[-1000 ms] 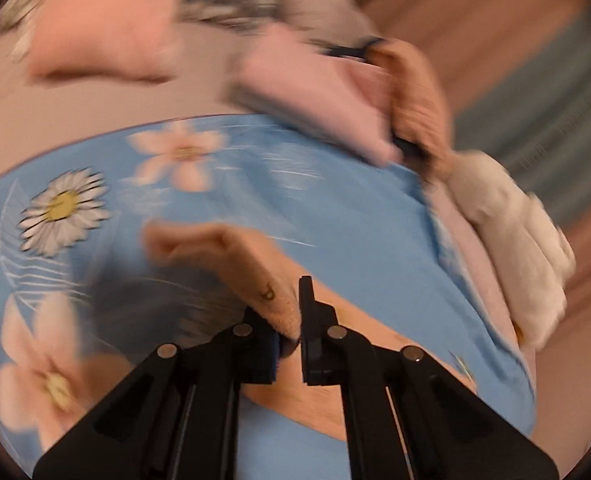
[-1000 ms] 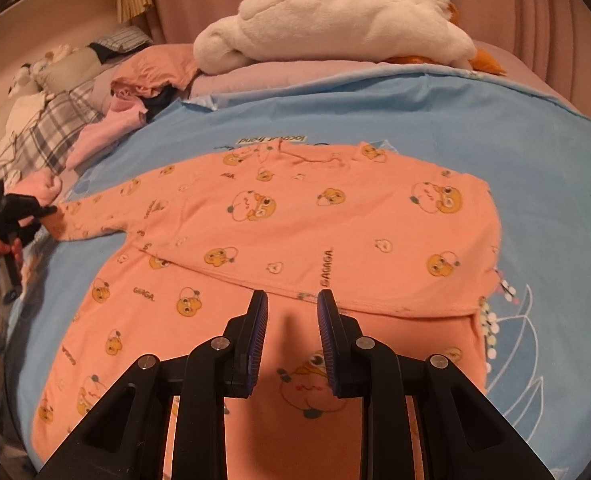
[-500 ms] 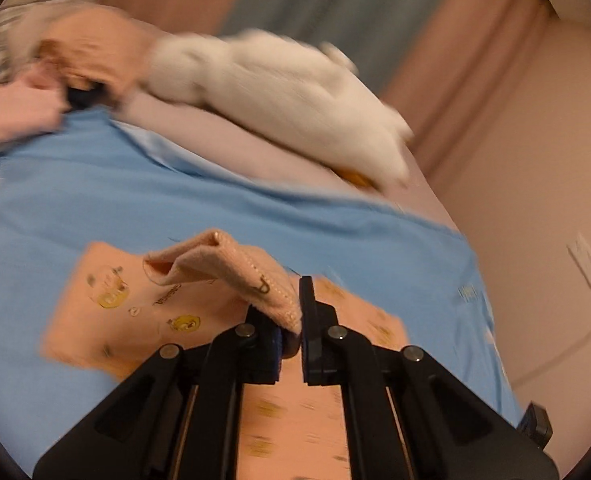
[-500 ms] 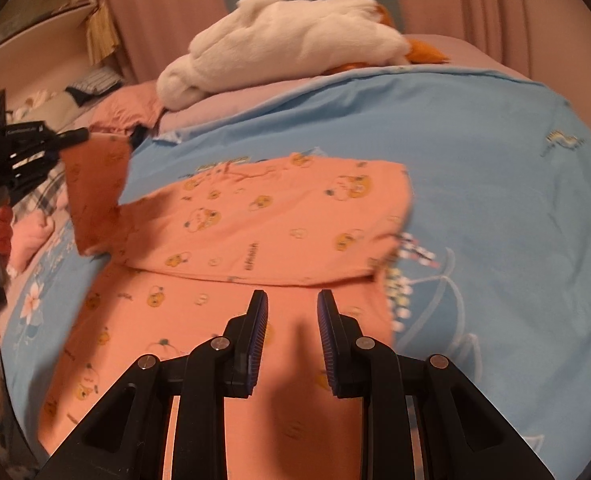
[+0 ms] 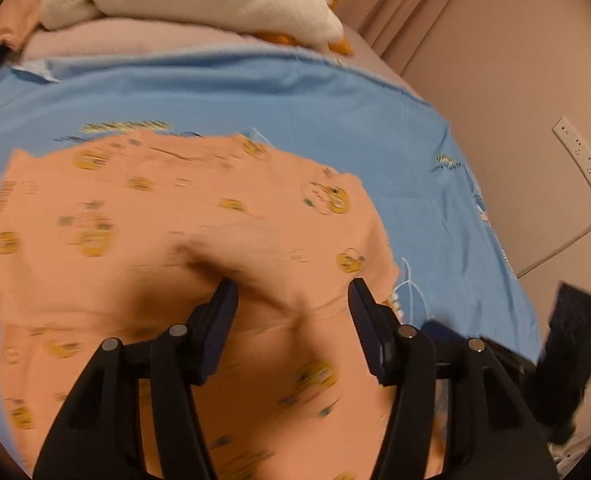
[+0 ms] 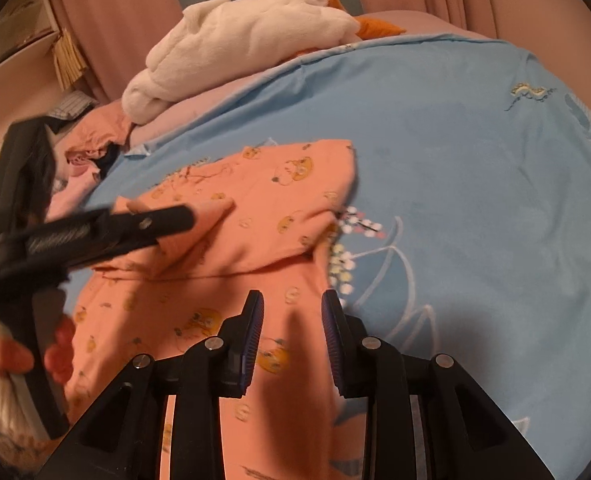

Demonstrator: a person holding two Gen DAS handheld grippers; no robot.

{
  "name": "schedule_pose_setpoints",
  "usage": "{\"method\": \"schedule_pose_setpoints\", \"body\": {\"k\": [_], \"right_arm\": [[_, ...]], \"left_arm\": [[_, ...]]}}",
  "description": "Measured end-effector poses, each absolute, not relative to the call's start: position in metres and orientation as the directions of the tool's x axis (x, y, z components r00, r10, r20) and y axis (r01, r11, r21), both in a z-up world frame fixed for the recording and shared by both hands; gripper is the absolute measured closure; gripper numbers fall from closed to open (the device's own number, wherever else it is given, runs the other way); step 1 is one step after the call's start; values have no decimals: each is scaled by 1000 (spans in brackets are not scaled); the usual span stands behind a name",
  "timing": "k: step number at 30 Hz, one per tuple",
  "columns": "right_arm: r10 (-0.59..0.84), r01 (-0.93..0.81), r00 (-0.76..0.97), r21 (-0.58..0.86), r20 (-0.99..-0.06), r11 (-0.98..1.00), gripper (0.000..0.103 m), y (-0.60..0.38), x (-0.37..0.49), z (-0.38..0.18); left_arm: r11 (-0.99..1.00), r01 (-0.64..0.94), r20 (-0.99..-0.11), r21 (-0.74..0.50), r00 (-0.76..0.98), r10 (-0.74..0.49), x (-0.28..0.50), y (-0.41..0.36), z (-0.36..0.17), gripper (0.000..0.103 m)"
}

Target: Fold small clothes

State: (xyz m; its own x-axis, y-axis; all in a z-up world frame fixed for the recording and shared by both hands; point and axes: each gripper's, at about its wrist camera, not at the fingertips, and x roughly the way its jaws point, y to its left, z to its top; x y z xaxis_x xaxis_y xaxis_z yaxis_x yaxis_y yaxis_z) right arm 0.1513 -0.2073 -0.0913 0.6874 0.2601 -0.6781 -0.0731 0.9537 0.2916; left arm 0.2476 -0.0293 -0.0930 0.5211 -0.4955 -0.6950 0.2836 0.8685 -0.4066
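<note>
An orange baby garment (image 5: pixel 135 208) printed with yellow cartoon faces lies on the blue bedsheet (image 5: pixel 295 92), its top part folded down over the lower part. My left gripper (image 5: pixel 291 284) hovers over it with its jaws opening wide; the sleeve (image 5: pixel 247 248) lies blurred and loose between them, no pad pressing on it. In the right wrist view the left gripper (image 6: pixel 187 216) reaches in from the left, and the sleeve (image 6: pixel 215 210) drops onto the garment (image 6: pixel 279 216). My right gripper (image 6: pixel 291 296) is above the garment's lower part, jaws opening slightly, nothing between them.
A white plush toy (image 6: pixel 247 36) lies at the far end of the bed on a pink cover. Several loose clothes (image 6: pixel 91 140) are piled at the back left. A wall with a power strip (image 5: pixel 583 160) runs along the right. A person's hand (image 6: pixel 59 344) holds the left gripper.
My left gripper carried the sleeve from the bed's left side across over the garment's body, then its jaws opened and let the sleeve go. The right gripper shifted a little.
</note>
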Motion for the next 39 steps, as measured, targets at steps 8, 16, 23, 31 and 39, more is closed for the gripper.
{"method": "schedule_pose_setpoints", "body": {"k": [8, 16, 23, 31, 39], "right_arm": [[349, -160, 658, 329, -668, 931, 73, -163, 181, -91], [314, -391, 636, 57, -705, 919, 73, -71, 194, -92], [264, -352, 609, 43, -748, 935, 95, -74, 220, -108], [428, -101, 641, 482, -637, 870, 95, -186, 217, -108], [515, -68, 612, 609, -600, 790, 47, -201, 225, -120]], "left_arm": [[935, 25, -711, -354, 642, -287, 205, 101, -106, 37], [909, -86, -730, -407, 629, -267, 192, 146, -131, 37], [914, -35, -722, -404, 626, -295, 191, 142, -133, 37], [916, -25, -729, -399, 615, -301, 195, 142, -138, 37], [927, -26, -742, -373, 608, -282, 199, 141, -138, 37]]}}
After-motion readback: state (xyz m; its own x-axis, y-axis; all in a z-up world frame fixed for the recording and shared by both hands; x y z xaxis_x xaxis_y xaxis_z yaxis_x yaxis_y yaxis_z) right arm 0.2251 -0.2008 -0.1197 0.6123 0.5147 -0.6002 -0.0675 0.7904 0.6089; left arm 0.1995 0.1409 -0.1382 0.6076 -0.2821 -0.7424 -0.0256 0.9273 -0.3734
